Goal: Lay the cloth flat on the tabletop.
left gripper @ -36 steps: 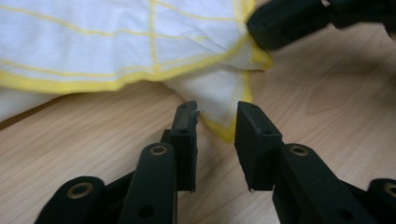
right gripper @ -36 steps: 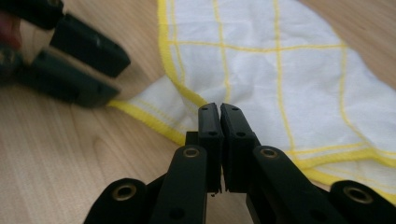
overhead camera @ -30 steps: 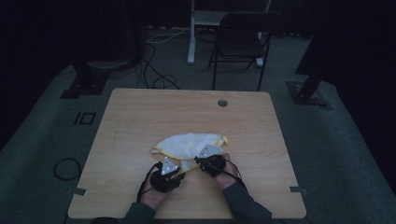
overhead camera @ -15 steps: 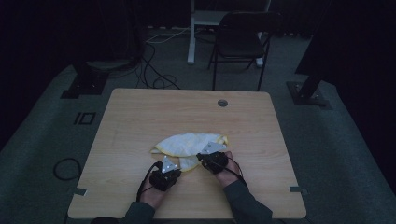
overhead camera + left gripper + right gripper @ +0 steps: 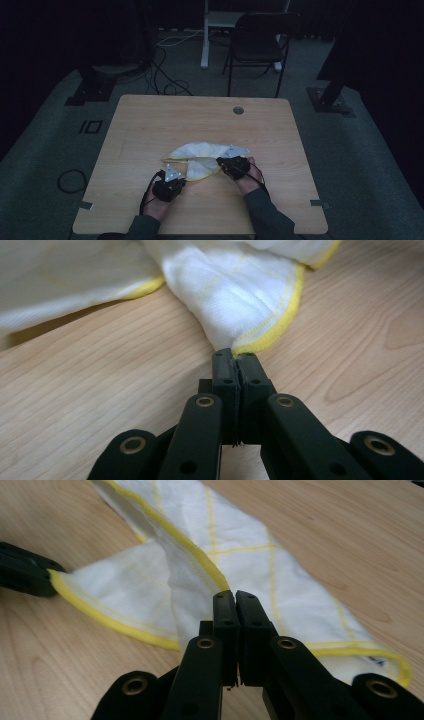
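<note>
A white cloth with a yellow hem lies crumpled on the wooden table, near its front middle. My left gripper sits at the cloth's near left. In the left gripper view its jaws have just closed and are shut on a hemmed corner of the cloth. My right gripper is at the cloth's near right. In the right gripper view it is shut on a folded yellow edge of the cloth, and the left gripper's black tip holds the far corner.
A round cable hole sits near the table's far edge. Behind the table stand a black folding chair and a white post, with cables on the floor. Bare wood lies to either side of the cloth.
Both hands have stayed almost where they were at the cloth's near edge. The right gripper has edged slightly away from me.
</note>
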